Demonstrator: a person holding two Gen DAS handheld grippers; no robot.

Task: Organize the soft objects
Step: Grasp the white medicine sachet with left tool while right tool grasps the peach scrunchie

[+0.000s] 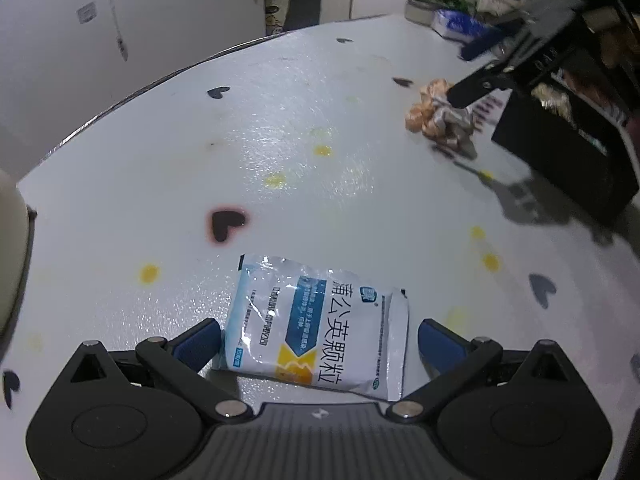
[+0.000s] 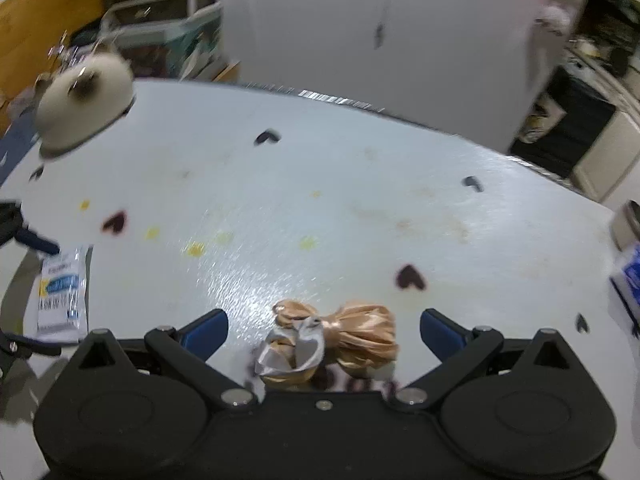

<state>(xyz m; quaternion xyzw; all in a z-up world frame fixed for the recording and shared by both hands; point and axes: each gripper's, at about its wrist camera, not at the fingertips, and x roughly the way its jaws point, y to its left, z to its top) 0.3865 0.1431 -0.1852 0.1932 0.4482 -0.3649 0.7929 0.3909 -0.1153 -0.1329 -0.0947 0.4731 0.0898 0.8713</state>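
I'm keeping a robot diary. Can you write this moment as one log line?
left tongs: open around packet | right tongs: open around satin bow | both things flat on table

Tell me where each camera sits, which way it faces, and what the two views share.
Left wrist: on the left gripper, looking down along its open fingers at a sachet on the table.
Right wrist: on the right gripper, open fingers around a satin bow.
Shared: sachet, bow, table; each view shows the other gripper.
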